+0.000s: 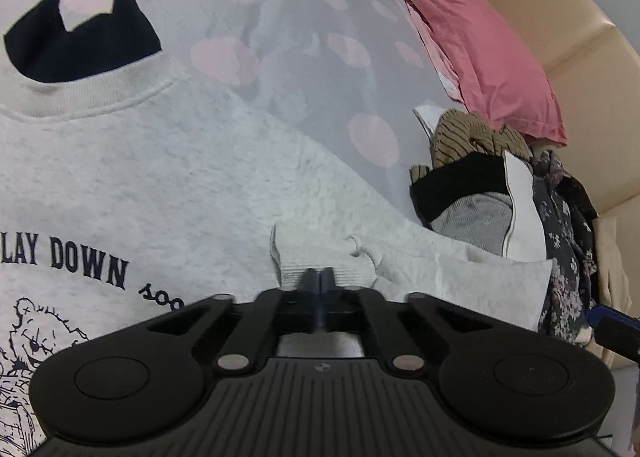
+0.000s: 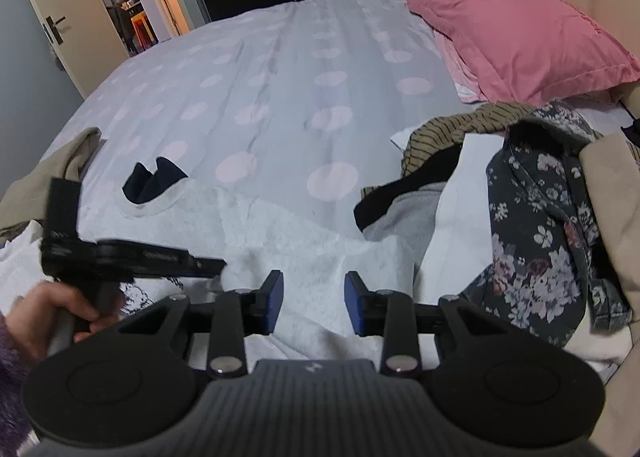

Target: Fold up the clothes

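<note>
Left claw point(image 1: 321, 277) pinched closed on ribbed cuff point(image 1: 320, 272) of light grey fleece sweatshirt with navy print point(image 1: 160, 193), spread on polka-dot bed cover point(image 2: 280, 97) ahead. Right claw point(image 2: 314, 303) wide, empty, over sleeve; clothes pile point(image 2: 520, 217) right of it.

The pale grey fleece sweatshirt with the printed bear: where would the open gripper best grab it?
The pale grey fleece sweatshirt lies flat, so pinch an edge: likely the folded sleeve's free edge, coming from the clothes-pile side. The left gripper already pinches the ribbed cuff.
</note>
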The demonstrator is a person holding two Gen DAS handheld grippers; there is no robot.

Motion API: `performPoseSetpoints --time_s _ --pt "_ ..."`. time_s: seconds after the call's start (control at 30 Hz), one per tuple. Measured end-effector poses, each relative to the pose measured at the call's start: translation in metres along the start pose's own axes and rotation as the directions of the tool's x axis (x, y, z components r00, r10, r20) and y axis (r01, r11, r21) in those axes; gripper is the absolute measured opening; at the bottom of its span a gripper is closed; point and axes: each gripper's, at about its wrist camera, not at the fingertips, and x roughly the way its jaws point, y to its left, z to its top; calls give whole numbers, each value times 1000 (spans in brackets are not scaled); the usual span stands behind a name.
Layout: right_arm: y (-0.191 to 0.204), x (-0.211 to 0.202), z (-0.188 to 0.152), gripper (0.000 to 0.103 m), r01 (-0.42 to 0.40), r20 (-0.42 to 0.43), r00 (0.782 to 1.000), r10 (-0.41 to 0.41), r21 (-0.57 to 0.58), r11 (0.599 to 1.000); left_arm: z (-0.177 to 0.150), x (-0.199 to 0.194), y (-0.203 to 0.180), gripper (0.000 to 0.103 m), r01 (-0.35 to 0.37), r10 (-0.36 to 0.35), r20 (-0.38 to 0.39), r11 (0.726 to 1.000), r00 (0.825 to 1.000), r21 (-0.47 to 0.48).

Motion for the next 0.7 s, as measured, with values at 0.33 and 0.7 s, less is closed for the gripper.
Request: performPoseSetpoints --time_s 0.33,0.7 --pt "5 -8 -1 45 -3 18 1000 3 -1 1000 8 -31 -10 10 -73 72 46 997 996 25" --pt "3 -15 -2 50 -22 34 999 22 -4 1000 -5 3 4 13 -12 18 89 998 996 -60"
